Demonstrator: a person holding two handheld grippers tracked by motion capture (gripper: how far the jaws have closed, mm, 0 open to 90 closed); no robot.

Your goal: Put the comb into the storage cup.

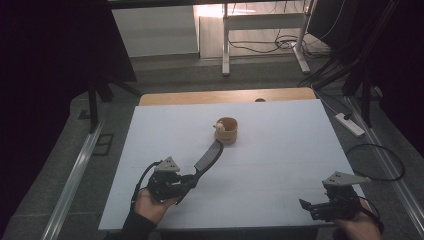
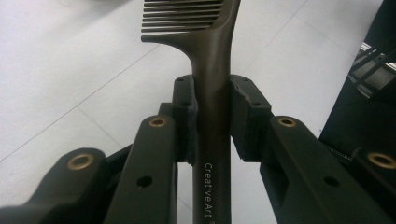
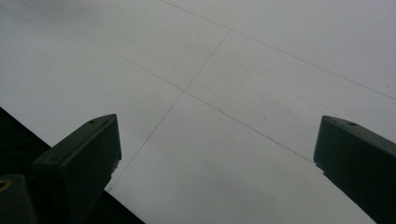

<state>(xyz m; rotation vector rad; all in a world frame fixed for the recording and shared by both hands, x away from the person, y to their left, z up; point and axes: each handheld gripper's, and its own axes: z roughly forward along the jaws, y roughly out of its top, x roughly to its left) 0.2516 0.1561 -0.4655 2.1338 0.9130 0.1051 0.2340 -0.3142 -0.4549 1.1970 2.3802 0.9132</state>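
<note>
My left gripper (image 1: 186, 181) sits low over the near-left part of the white table (image 1: 280, 150), jaws clamped on the handle of a dark plastic comb (image 1: 207, 159). In the left gripper view the comb (image 2: 211, 88) runs straight up between my two pads, both pressed against its handle; pale lettering reads "Creative Art" along the handle. The toothed end points away from me, up toward a small round tan wooden cup (image 1: 226, 131) near the table's middle. The comb's tip lies just beside the cup; contact I cannot tell. Something small and pale sits at the cup's rim, too small to identify.

My right gripper (image 1: 314, 207) is at the near-right corner, jaws spread wide, nothing between them, bare tabletop (image 3: 224, 93) beneath.
</note>
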